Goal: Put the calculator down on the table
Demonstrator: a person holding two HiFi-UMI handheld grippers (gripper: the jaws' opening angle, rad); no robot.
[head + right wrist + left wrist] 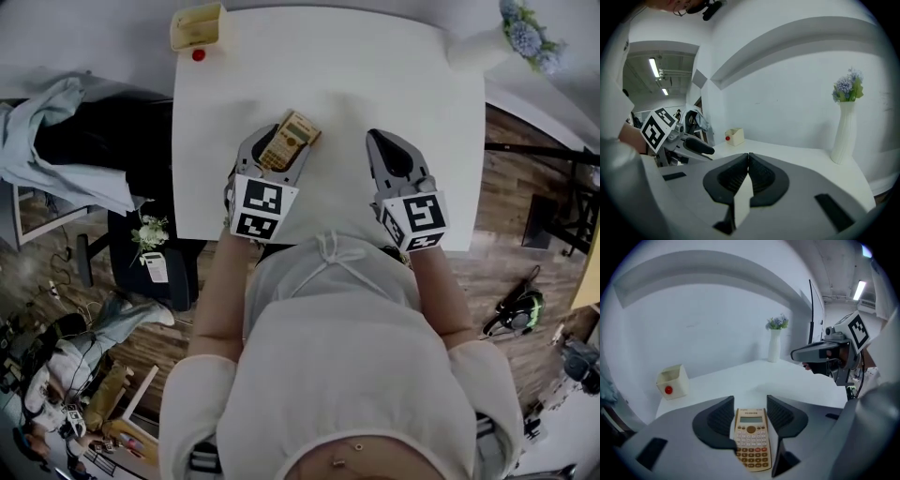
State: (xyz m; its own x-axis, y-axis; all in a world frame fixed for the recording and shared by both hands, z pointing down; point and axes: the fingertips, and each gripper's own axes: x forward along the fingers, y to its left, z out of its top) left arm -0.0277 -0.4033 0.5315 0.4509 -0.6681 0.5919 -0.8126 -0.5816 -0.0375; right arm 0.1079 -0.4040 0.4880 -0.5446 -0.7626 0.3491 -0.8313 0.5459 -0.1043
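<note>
The calculator (292, 136) keys are unreadably tiny (center of head view). Its lower end hides under the left gripper (281, 152).

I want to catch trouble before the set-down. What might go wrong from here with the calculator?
The left tool pinches the calculator only by its slim side edges, so it may slip or twist. It seems to be held off the table; opening too early would drop it. The right tool, shut, is close beside it and might bump it on the way down.
</note>
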